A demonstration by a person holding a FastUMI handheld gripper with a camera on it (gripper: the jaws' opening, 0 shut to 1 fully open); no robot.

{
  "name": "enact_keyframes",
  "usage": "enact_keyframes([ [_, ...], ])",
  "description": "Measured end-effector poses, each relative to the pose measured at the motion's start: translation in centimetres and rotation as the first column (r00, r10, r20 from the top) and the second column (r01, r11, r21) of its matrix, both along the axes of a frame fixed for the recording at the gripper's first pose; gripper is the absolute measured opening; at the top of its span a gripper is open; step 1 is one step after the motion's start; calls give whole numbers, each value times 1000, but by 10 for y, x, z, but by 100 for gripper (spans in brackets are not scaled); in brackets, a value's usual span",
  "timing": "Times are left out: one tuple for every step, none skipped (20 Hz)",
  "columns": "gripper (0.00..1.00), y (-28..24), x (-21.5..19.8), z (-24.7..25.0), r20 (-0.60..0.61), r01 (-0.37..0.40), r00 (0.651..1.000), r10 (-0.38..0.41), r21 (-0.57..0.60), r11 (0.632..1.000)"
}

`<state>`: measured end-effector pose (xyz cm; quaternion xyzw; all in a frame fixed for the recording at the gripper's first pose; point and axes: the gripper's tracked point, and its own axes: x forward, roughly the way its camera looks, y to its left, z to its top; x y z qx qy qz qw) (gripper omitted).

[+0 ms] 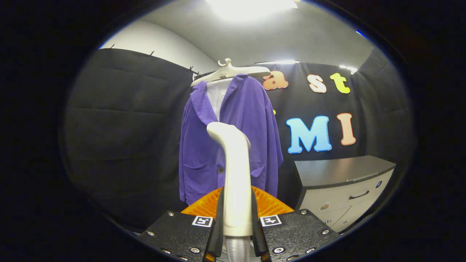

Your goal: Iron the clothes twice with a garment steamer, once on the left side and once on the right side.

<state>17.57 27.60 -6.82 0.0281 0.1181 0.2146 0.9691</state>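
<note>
Both claw (237, 222) fingers clamp the steamer (235, 171) before the jacket (251, 120).

We record the gripper (237, 214) as a two-part body: a pair of flat, dark, grainy-textured blocks, one to each side of the centre line. Each block carries bright round screw heads along its near and outer edges. Each also bears one small square black-and-white marker, set at the inner far corner. Just beyond the blocks sits an orange ribbed part, fan-shaped, with fine parallel ridges across its face. The jaws run forward as two slim upright strips, standing close together at the centre.
</note>
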Motion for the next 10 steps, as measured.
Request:
enact_keyframes([
  [33, 8, 8, 13, 24, -8, 1000, 8, 11, 1000],
  [33, 15, 13, 24, 40, -14, 999, 13, 22, 1000],
  [33, 22, 22, 35, 57, -20, 998, 18, 31, 999],
  [33, 30, 28, 46, 79, -21, 997, 17, 49, 999],
  [33, 37, 35, 56, 96, -23, 995, 17, 57, 998],
  [33, 45, 42, 67, 110, -24, 994, 17, 63, 998],
  [33, 53, 48, 75, 118, -24, 993, 16, 69, 997],
  [33, 62, 54, 81, 126, -25, 992, 15, 79, 997],
  [33, 72, 62, 89, 141, -29, 990, 17, 87, 996],
  [33, 84, 67, 96, 149, -36, 989, 22, 90, 995],
])
